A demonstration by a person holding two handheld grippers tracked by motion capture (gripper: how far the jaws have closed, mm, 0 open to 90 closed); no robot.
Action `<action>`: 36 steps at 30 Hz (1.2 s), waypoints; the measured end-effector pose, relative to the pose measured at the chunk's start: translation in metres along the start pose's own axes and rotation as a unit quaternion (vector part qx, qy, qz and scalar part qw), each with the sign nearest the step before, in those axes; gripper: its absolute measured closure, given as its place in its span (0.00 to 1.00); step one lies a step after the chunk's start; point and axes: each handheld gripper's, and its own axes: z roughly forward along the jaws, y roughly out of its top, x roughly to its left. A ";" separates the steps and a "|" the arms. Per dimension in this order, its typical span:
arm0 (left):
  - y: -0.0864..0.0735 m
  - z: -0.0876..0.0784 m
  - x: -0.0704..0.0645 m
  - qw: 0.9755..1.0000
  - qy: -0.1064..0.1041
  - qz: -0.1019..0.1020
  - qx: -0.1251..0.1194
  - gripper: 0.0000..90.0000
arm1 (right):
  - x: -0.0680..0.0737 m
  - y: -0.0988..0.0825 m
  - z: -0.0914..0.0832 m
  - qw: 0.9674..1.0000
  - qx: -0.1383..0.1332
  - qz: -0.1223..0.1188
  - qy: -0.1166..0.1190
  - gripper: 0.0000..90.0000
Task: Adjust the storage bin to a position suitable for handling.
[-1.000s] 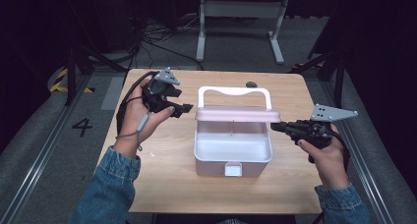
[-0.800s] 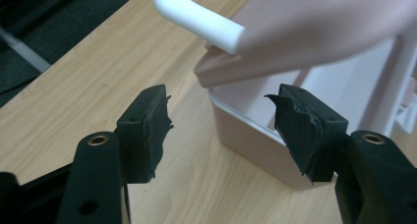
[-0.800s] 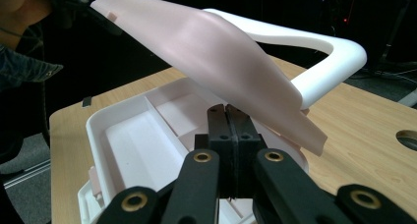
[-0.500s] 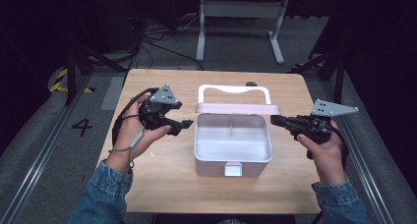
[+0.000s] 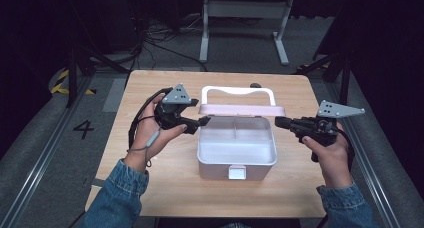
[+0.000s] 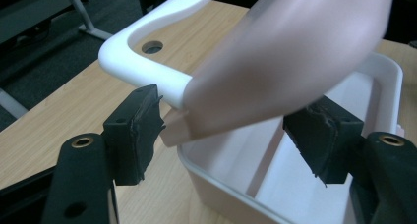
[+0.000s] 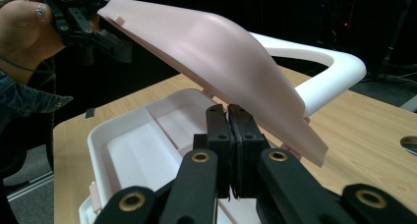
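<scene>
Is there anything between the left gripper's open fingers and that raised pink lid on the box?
Nothing visible is in the way. The left gripper has just been opening, and the corner of the pink lid sits right between its fingers, with no pad pressing on it. The white box is open below; the white handle lies behind.

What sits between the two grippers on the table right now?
In the high view, the open box with its raised pink lid and white handle lies between the left gripper and the right gripper.
</scene>
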 end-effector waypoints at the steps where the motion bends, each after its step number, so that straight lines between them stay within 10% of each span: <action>1: 0.001 0.002 0.000 1.000 0.000 0.006 0.000 0.35 | 0.000 0.000 0.000 1.000 0.000 0.000 0.001 0.99; 21: 0.011 0.012 -0.004 0.998 0.016 0.040 -0.036 0.61 | -0.001 -0.001 0.001 1.000 -0.004 0.005 0.002 0.97; 36: 0.025 0.015 0.013 0.999 0.014 0.016 -0.028 0.70 | 0.005 0.002 -0.010 0.999 0.011 -0.030 -0.031 0.77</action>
